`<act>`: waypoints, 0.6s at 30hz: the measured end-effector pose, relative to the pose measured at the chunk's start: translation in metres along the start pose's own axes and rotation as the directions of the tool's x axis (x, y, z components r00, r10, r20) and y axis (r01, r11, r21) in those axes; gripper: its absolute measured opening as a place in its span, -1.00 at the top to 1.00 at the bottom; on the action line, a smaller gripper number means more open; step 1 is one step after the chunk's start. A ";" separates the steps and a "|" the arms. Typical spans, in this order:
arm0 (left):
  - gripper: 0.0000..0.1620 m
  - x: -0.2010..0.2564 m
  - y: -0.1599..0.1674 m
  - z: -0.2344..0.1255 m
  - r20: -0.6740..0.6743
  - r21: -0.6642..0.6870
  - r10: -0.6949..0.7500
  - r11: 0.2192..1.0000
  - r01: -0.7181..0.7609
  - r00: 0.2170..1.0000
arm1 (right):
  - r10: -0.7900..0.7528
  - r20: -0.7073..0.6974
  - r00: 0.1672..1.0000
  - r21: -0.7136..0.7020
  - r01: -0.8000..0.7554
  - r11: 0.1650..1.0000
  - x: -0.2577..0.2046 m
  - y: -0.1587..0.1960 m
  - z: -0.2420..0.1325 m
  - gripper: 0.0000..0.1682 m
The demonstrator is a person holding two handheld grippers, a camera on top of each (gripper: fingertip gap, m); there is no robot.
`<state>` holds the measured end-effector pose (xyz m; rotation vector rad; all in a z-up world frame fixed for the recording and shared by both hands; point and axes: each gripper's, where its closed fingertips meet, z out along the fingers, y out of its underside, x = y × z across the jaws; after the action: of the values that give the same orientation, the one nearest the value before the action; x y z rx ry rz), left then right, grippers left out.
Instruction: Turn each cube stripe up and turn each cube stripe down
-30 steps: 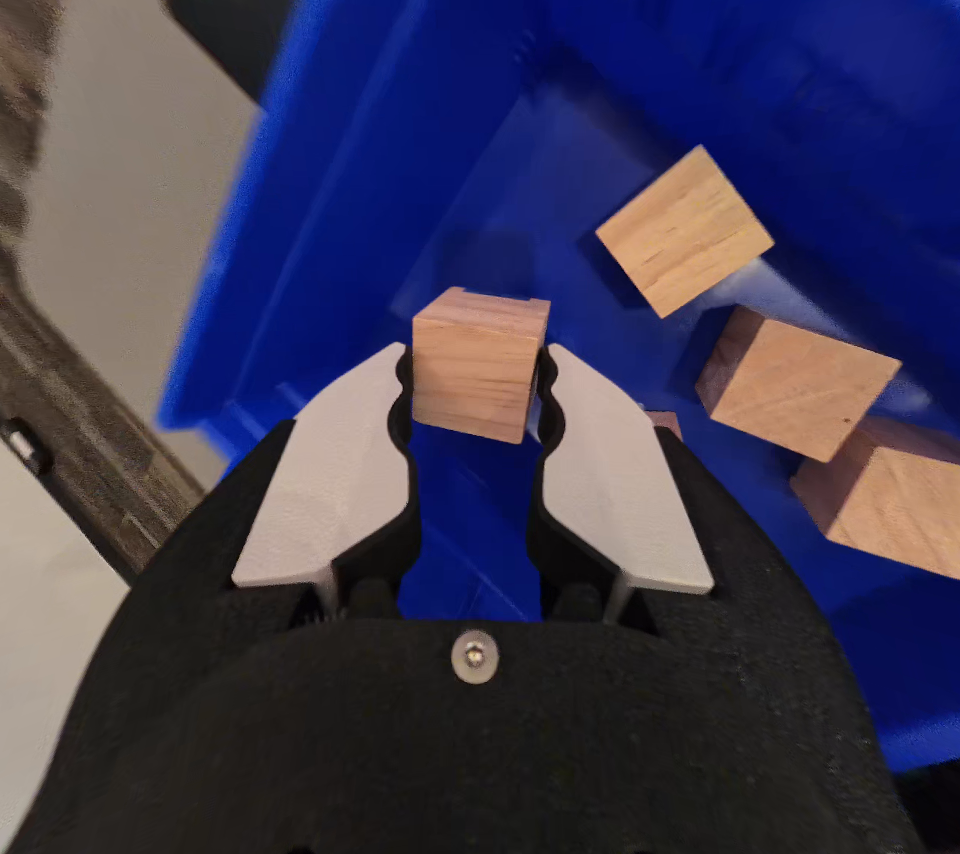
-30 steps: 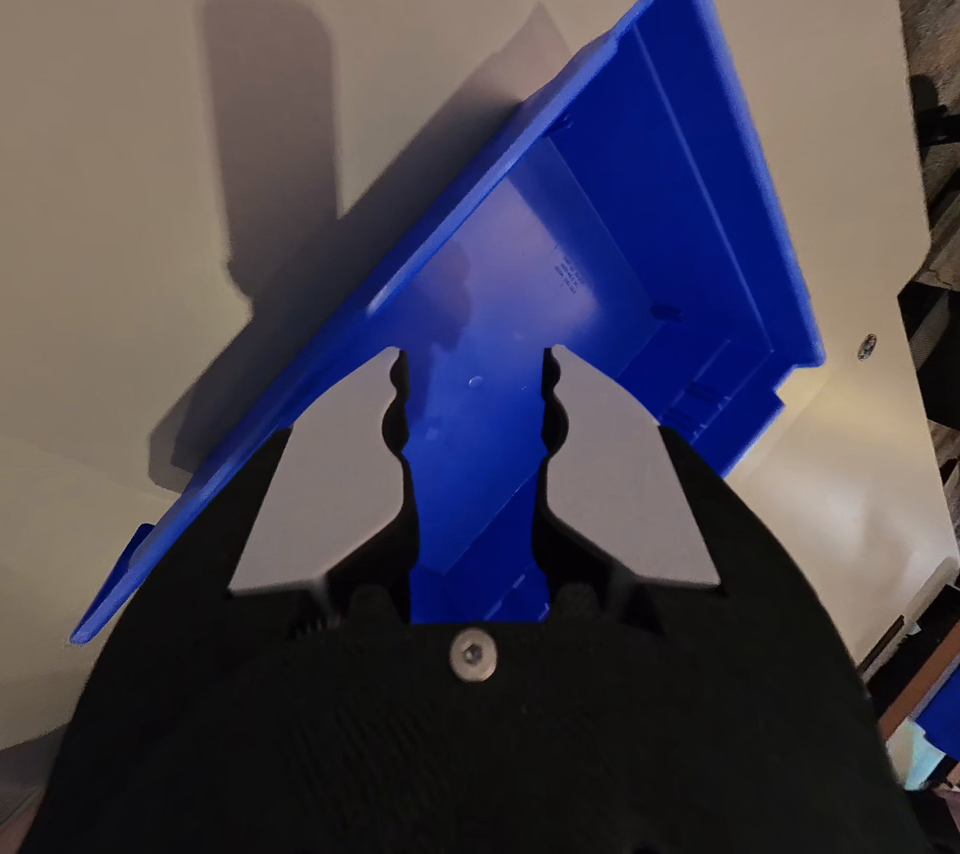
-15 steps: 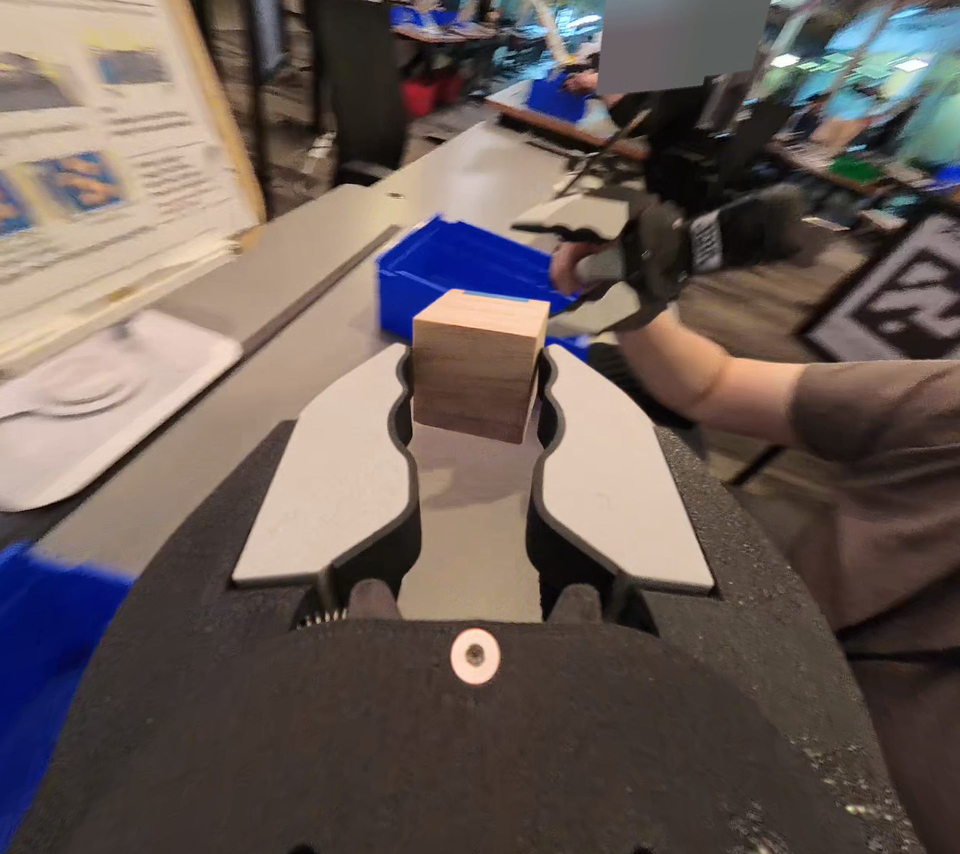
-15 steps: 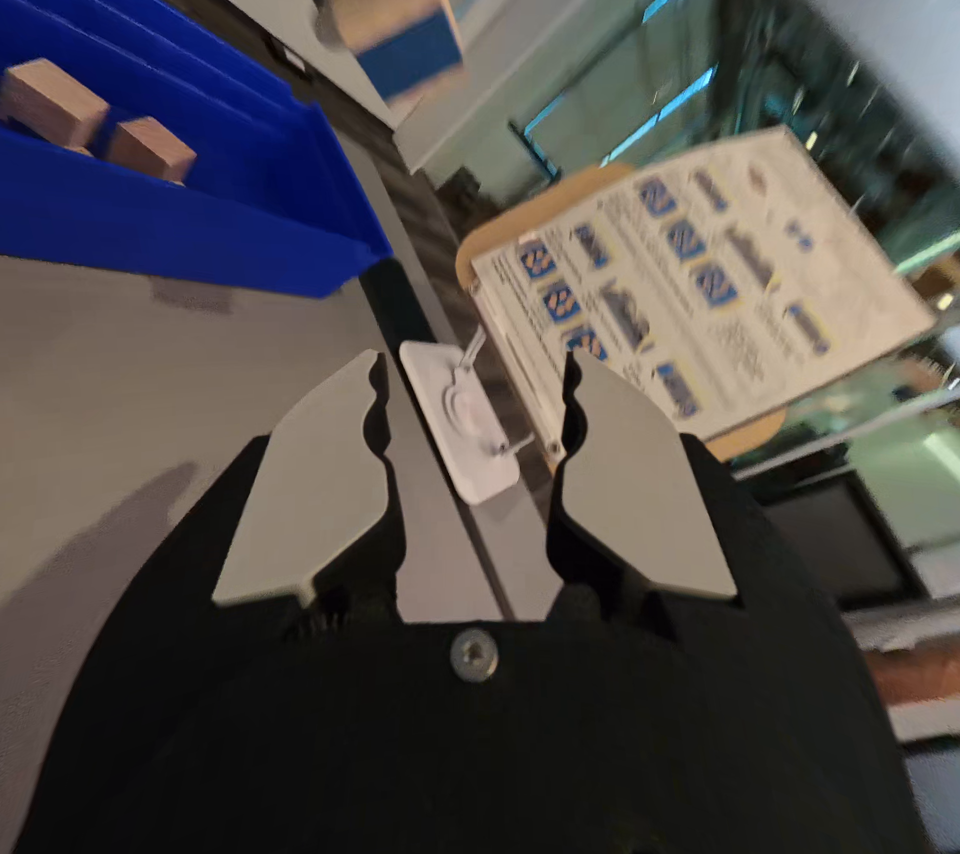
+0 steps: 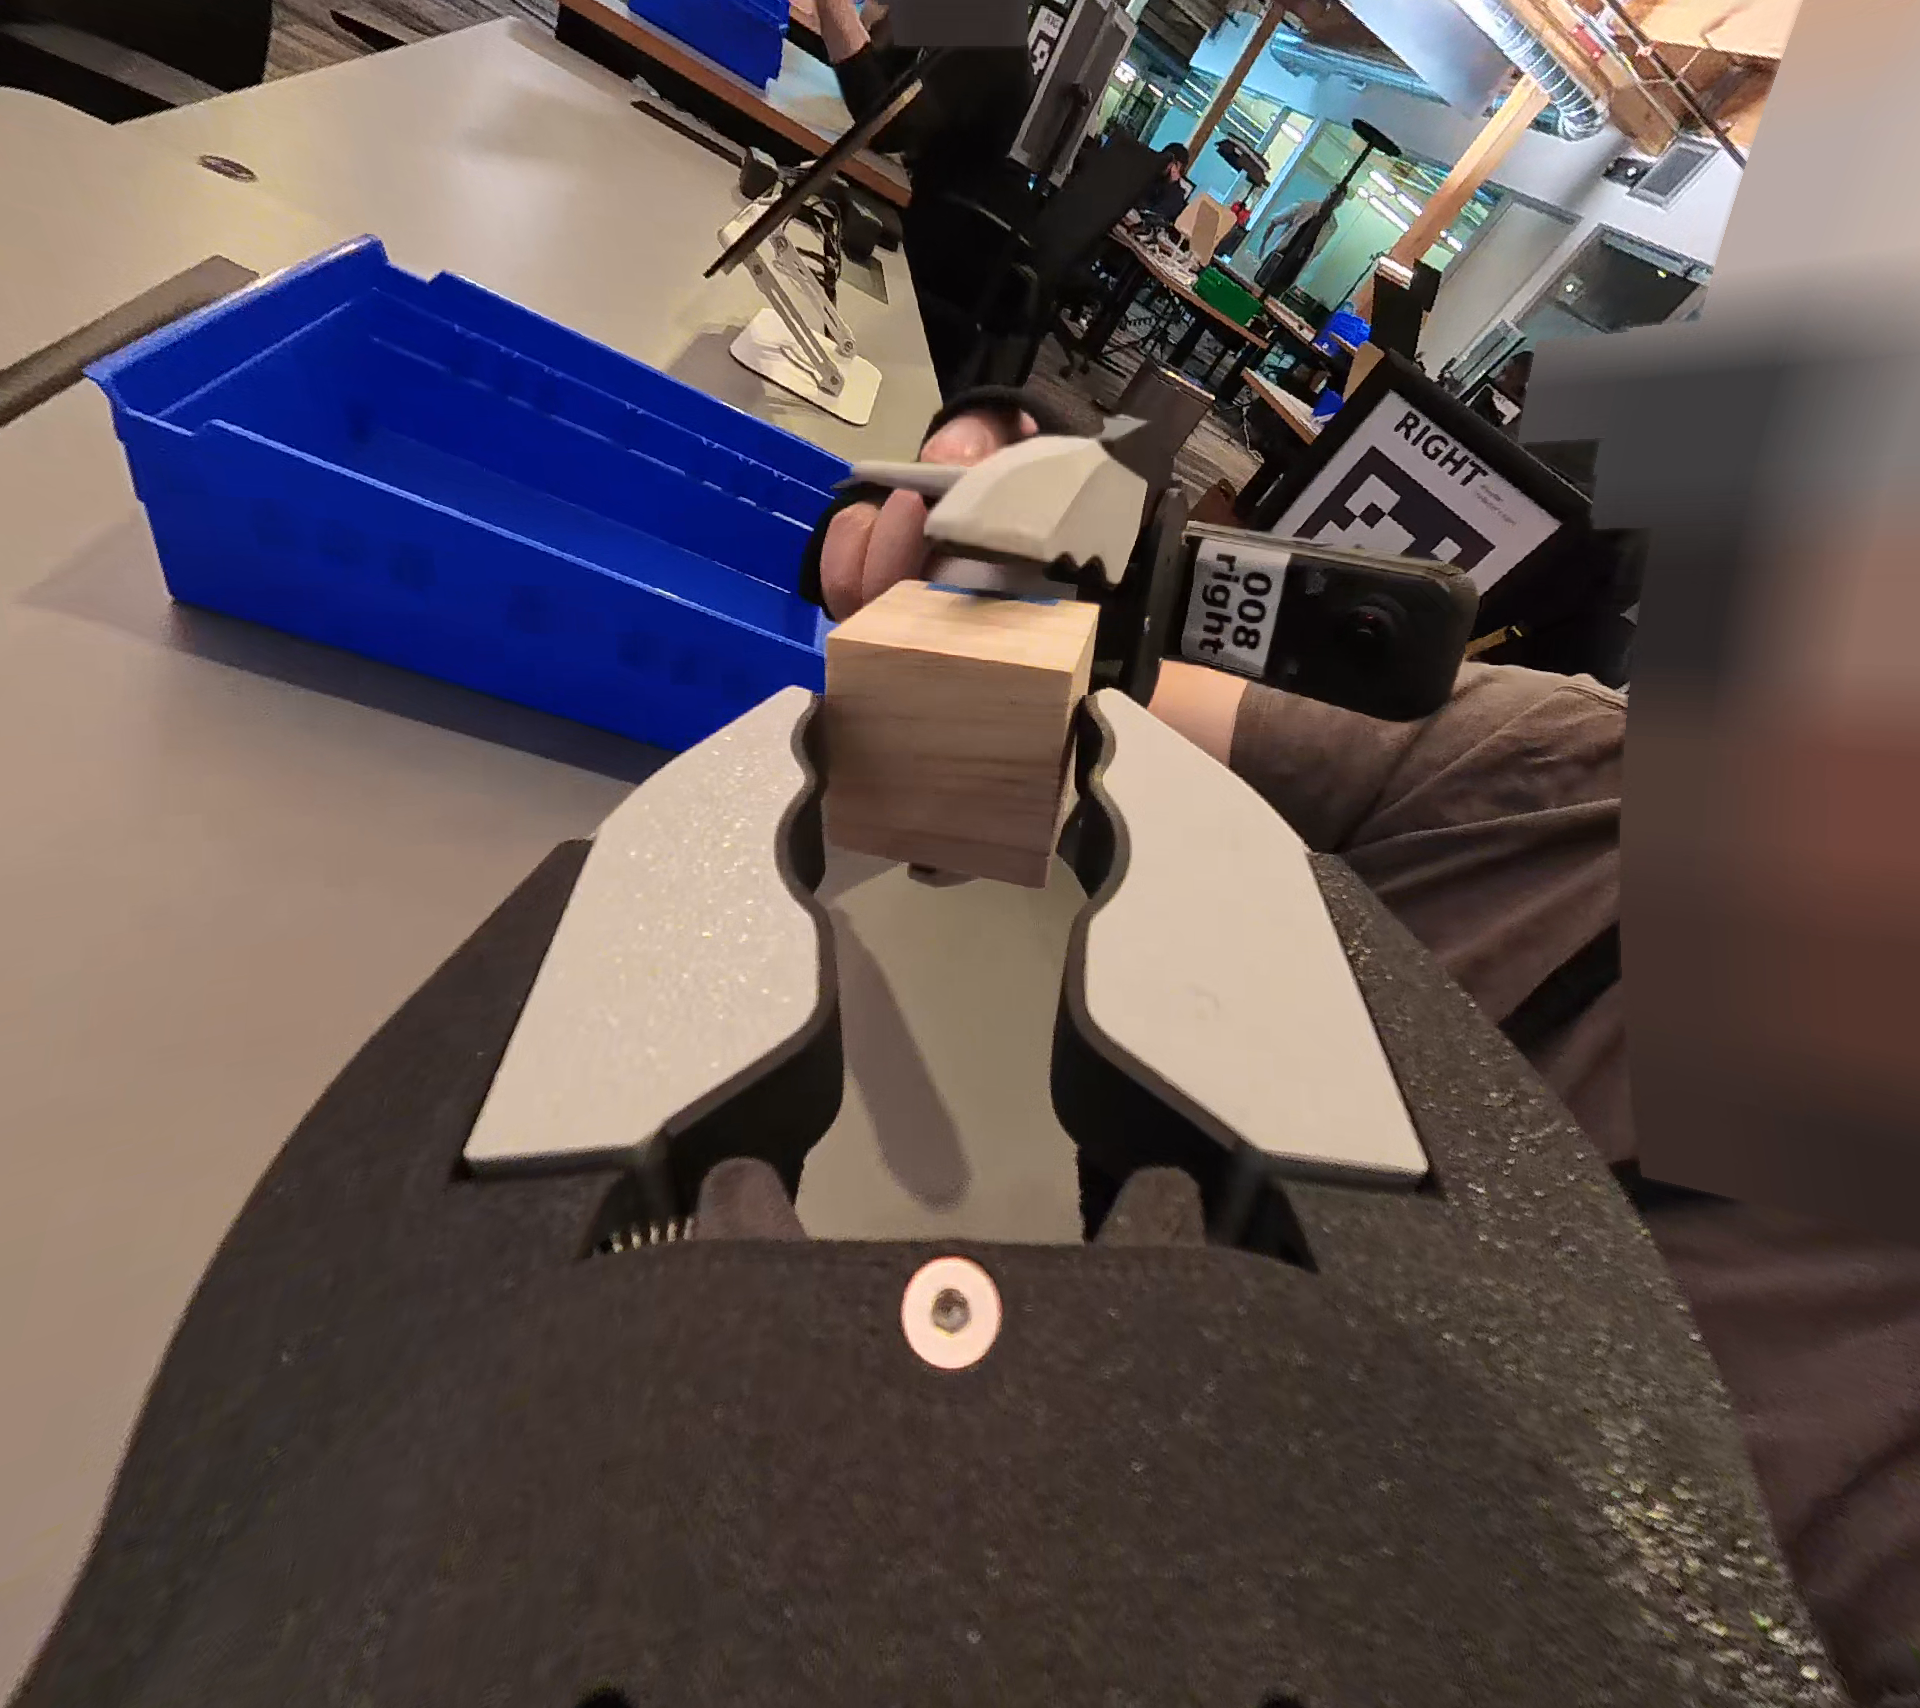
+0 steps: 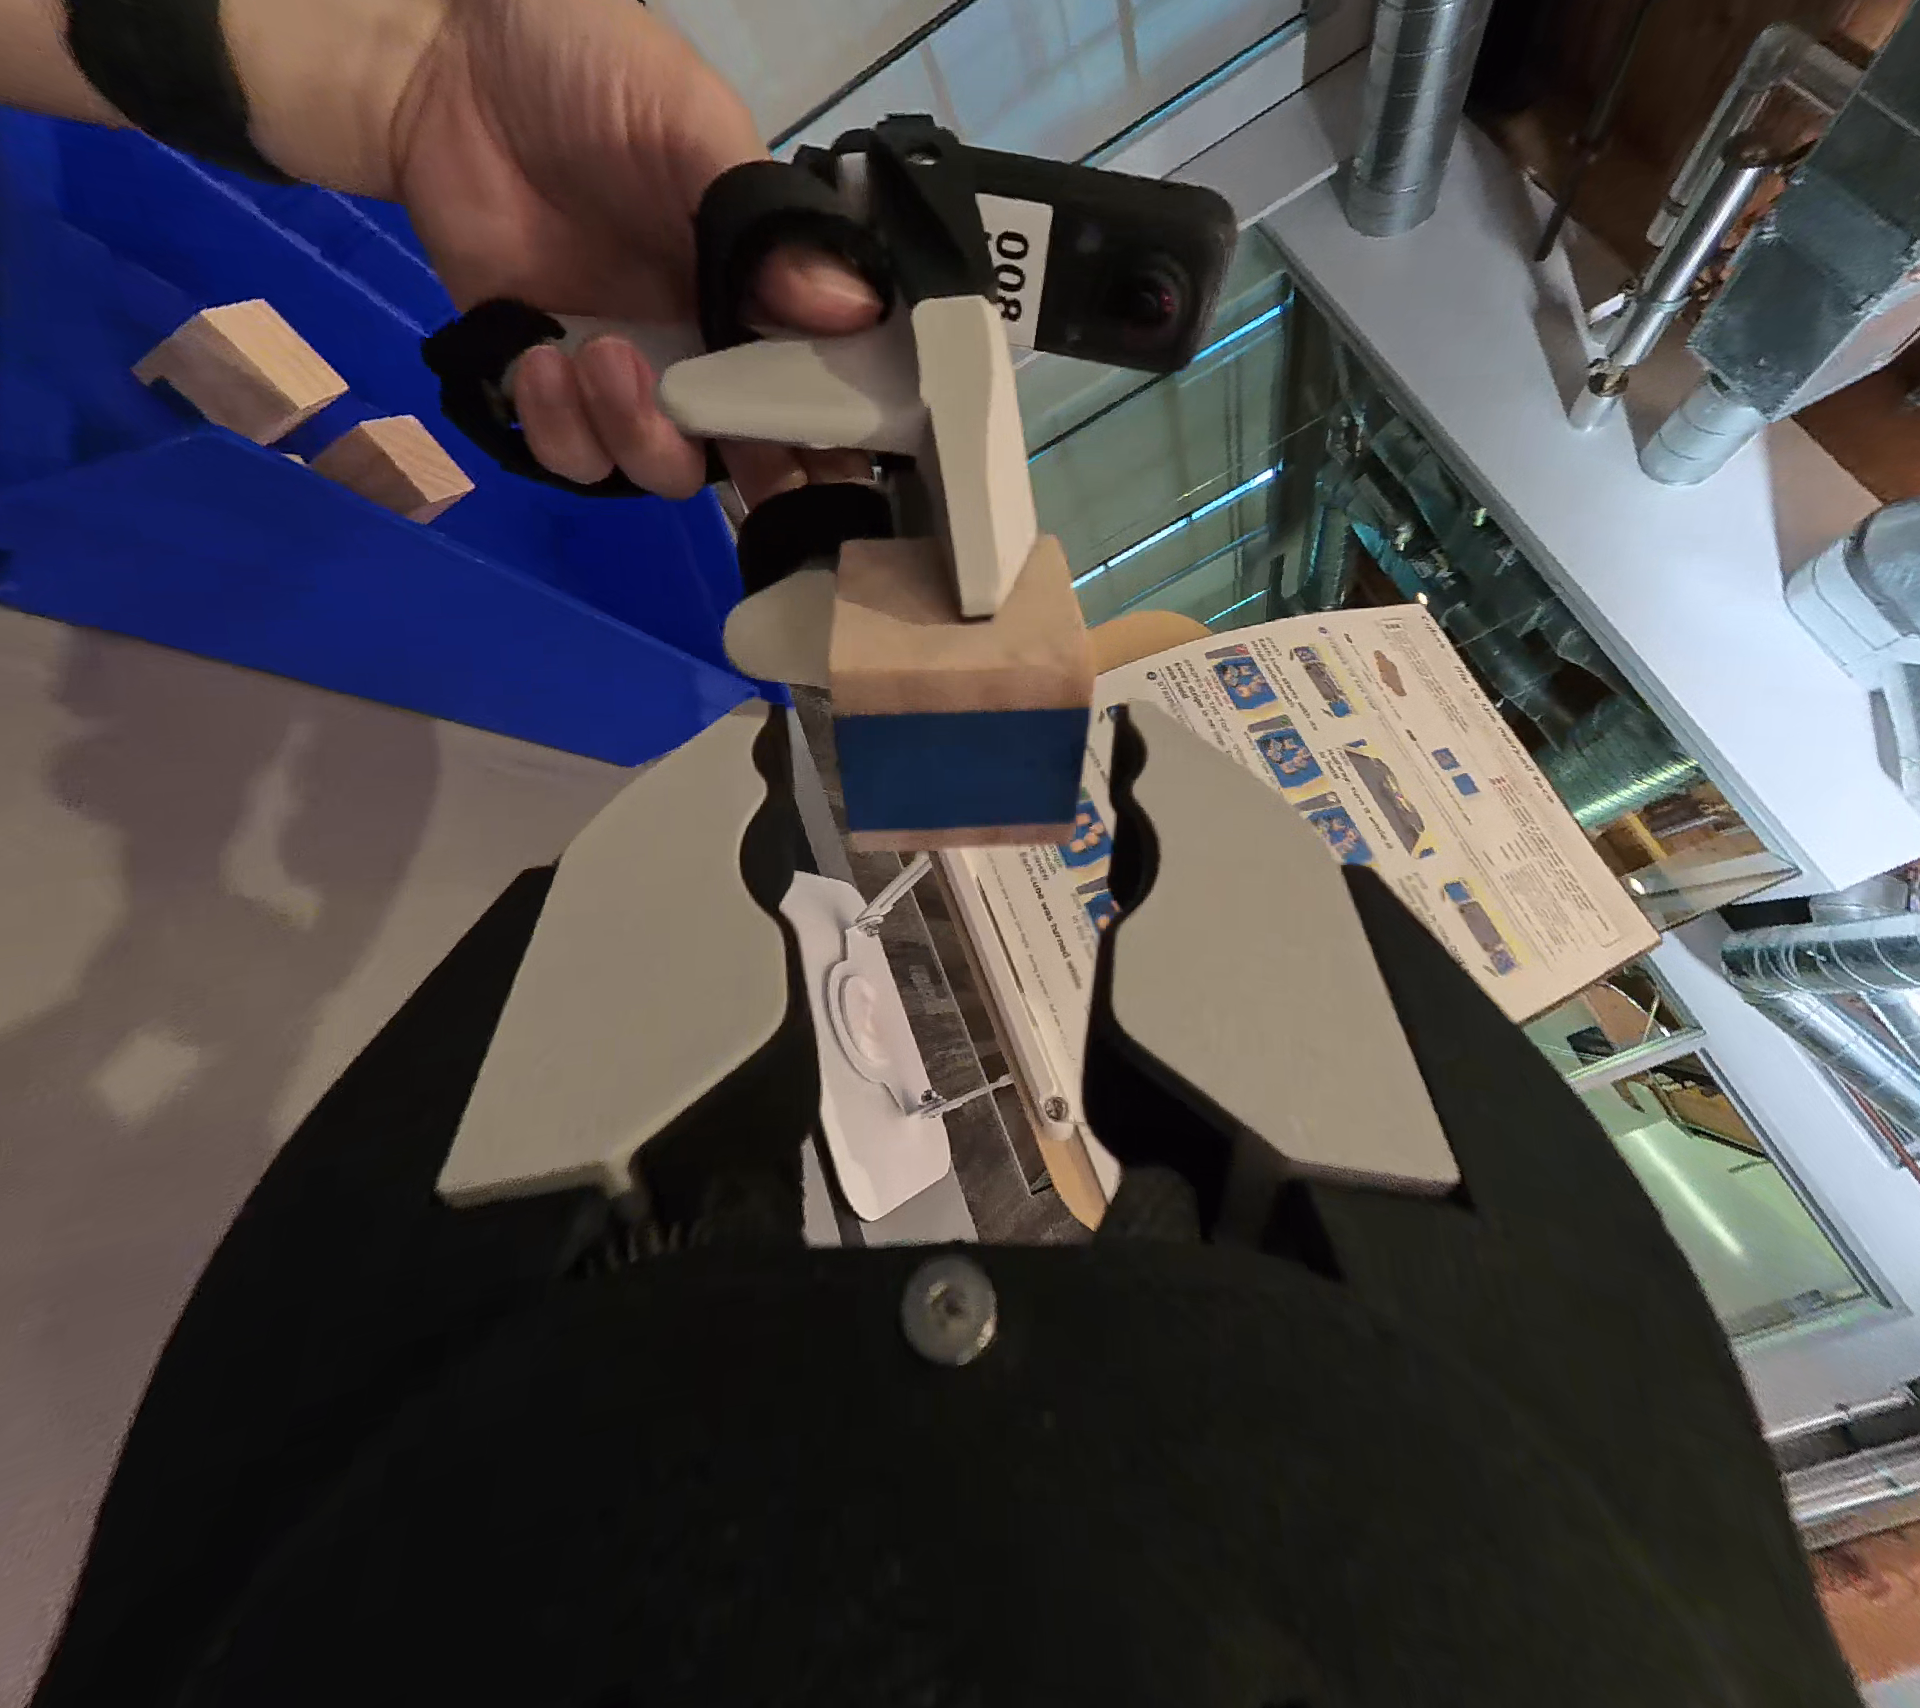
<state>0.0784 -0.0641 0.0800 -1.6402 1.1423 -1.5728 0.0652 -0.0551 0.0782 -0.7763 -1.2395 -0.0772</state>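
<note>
My left gripper (image 5: 951, 759) clamps wooden cube (image 5: 954, 744) above worktop (image 5: 260, 879). My right gripper (image 6: 940, 765) spread wide around it, not yet gripping; blue stripe (image 6: 961, 765) faces it. Handover midway. More cubes (image 6: 244, 370) wait in blue bin (image 6: 312, 578).

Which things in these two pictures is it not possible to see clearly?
- Right wrist view: other cubes in the blue bin; its wall and the hand hide most.
- Left wrist view: stripe on the held cube, seen edge-on; the left tool covers its sides.
</note>
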 end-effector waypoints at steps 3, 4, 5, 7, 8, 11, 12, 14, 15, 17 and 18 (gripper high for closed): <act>0.44 0.001 0.003 0.003 -0.012 -0.017 0.000 1.000 0.000 1.000 | -0.042 -0.018 0.999 0.013 0.043 0.999 -0.002 -0.002 -0.001 0.44; 0.44 0.002 0.004 0.003 -0.019 -0.019 0.006 1.000 -0.007 1.000 | -0.055 -0.032 0.998 0.018 0.056 0.998 0.000 -0.003 -0.002 0.46; 0.44 0.004 0.003 0.004 -0.025 -0.011 0.025 1.000 -0.026 0.999 | -0.060 -0.039 0.997 0.025 0.061 0.998 0.001 -0.005 -0.003 0.46; 0.44 0.008 0.003 0.005 -0.038 -0.013 0.050 0.999 -0.050 0.998 | -0.063 -0.030 0.998 0.037 0.064 0.997 0.000 -0.008 -0.005 0.46; 0.44 0.010 0.004 0.005 -0.042 -0.019 0.059 0.998 -0.059 0.997 | -0.064 -0.023 0.998 0.040 0.064 0.997 0.000 -0.010 -0.006 0.46; 0.33 0.014 0.005 0.003 -0.061 -0.032 0.022 0.999 -0.024 0.998 | -0.047 0.024 0.999 0.031 0.046 0.998 0.000 -0.011 -0.007 0.46; 0.28 0.015 0.004 0.000 -0.068 -0.037 0.010 0.999 -0.013 0.998 | -0.035 0.049 0.998 0.017 0.034 0.999 0.003 -0.009 -0.009 0.46; 0.17 0.014 0.000 -0.009 -0.034 -0.030 0.028 0.999 -0.029 0.999 | -0.013 0.051 0.999 -0.070 0.017 0.997 0.026 0.006 -0.016 0.46; 0.17 0.013 -0.003 -0.015 -0.009 -0.019 0.050 0.999 -0.050 0.999 | 0.023 0.039 0.999 -0.148 -0.017 0.989 0.045 0.022 -0.023 0.46; 0.17 0.014 -0.012 -0.030 0.051 0.010 0.093 0.996 -0.093 0.994 | 0.249 -0.032 0.968 -0.451 -0.236 0.861 0.085 0.087 -0.047 0.46; 0.19 0.016 -0.017 -0.037 0.072 0.028 0.109 0.993 -0.111 0.991 | 0.420 -0.099 0.902 -0.610 -0.388 0.691 0.092 0.129 -0.071 0.46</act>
<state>0.0437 -0.0649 0.1066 -1.5718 1.1451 -1.4453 0.2141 0.0329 0.0870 -1.6332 -1.0570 -0.1053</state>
